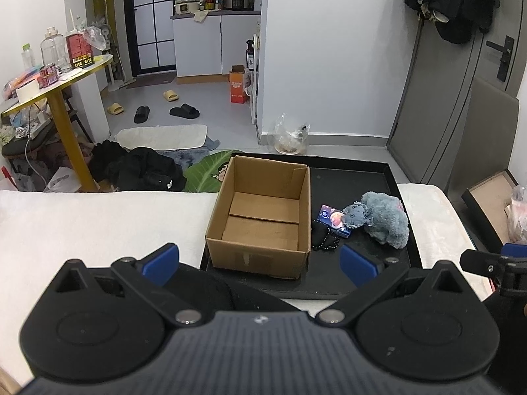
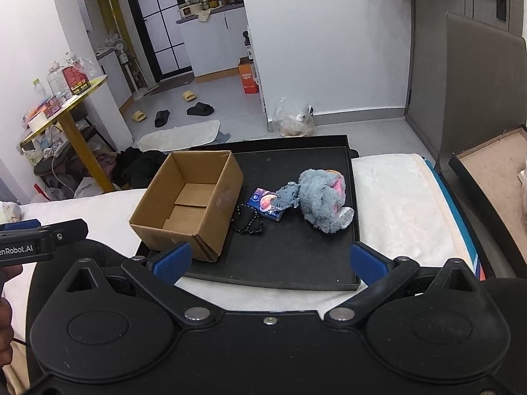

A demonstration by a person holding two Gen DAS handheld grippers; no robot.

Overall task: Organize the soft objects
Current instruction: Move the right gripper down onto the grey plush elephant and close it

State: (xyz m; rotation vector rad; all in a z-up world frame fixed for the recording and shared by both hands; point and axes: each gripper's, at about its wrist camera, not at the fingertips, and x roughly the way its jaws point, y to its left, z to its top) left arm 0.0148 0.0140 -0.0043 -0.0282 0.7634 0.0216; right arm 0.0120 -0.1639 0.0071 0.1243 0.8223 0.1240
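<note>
Tools (image 1: 260, 265) above black tray (image 1: 395, 171), bedroom.

Left gripper (image 1: 260, 265) jaws spread; cardboard box (image 1: 262, 219) beside grey plush (image 1: 383, 219) on black tray (image 1: 400, 181).

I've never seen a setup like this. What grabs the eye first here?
Probably the open, empty cardboard box on the left of the black tray, and the fluffy grey plush toy lying to its right. Both grippers hang back near the tray's front edge, jaws wide open.
</note>
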